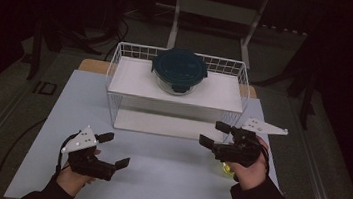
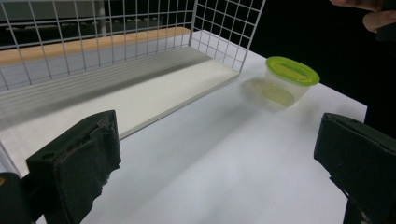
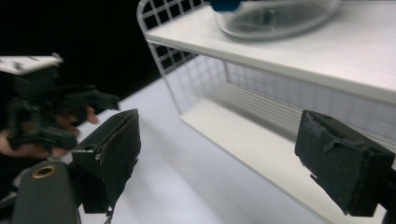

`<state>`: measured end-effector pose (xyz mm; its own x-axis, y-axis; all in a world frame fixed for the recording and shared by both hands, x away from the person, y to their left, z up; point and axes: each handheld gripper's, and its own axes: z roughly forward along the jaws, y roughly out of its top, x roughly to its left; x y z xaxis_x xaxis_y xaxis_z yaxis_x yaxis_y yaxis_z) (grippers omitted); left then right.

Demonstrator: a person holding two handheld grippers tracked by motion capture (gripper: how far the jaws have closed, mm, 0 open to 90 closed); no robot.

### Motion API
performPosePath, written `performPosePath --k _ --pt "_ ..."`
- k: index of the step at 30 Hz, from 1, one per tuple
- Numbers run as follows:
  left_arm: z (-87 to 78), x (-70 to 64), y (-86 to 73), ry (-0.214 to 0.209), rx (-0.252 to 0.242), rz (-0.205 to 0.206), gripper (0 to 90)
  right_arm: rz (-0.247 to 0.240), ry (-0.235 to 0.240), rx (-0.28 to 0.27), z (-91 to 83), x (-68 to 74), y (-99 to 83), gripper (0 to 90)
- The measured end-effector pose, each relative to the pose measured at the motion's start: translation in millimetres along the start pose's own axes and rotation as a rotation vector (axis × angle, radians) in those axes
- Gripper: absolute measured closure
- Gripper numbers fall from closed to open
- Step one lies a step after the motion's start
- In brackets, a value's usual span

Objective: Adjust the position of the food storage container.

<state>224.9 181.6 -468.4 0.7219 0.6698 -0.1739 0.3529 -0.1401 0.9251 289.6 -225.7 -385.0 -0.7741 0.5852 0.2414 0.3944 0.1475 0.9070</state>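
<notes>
Container [image 2: 289,83] just beneath right hand-held gripper [image 1: 215,133].

Left gripper [image 2: 219,163] jaws wide apart over white table [image 2: 224,186], wire rack [image 2: 116,42] ahead, green-lidded tub [image 2: 286,83] beyond — untouched

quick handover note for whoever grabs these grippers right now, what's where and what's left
Left hand-held gripper: open, holding nothing, low over the near-left of the table.
Right hand-held gripper: open, holding nothing, in front of the right end of the wire rack.
Small tub with the green lid: on the table beside the rack's right end, under the right hand, untouched.
Glass container with the dark lid: on the rack's top shelf, lid on.
Lower shelf: bare.
Done: nothing gripped so far. Left: probably picking up the tub.
</notes>
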Motion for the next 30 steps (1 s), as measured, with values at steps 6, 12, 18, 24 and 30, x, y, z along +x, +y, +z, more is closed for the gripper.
performPosePath --k 6,12,18,24,30 --pt "0.1 6.4 -5.2 0.004 -0.020 -0.014 0.3 0.011 -0.058 0.017 -10.3 -11.3 -18.8 17.8" --pt "-2.0 6.8 -7.4 0.015 -0.033 -0.012 0.3 0.014 -0.122 0.027 -24.7 -23.8 -35.9 23.3" --pt "-2.4 6.1 -8.8 0.027 -0.031 -0.001 0.3 0.049 -0.177 0.031 -40.6 -34.7 -51.1 28.9" --pt "0.0 3.3 -9.8 0.015 -0.023 0.004 0.3 0.071 -0.227 0.038 -55.9 -43.6 -62.5 38.6" --pt "-0.2 2.5 -11.3 0.012 -0.023 -0.004 0.3 0.097 -0.284 0.052 -71.6 -55.3 -75.5 52.8"
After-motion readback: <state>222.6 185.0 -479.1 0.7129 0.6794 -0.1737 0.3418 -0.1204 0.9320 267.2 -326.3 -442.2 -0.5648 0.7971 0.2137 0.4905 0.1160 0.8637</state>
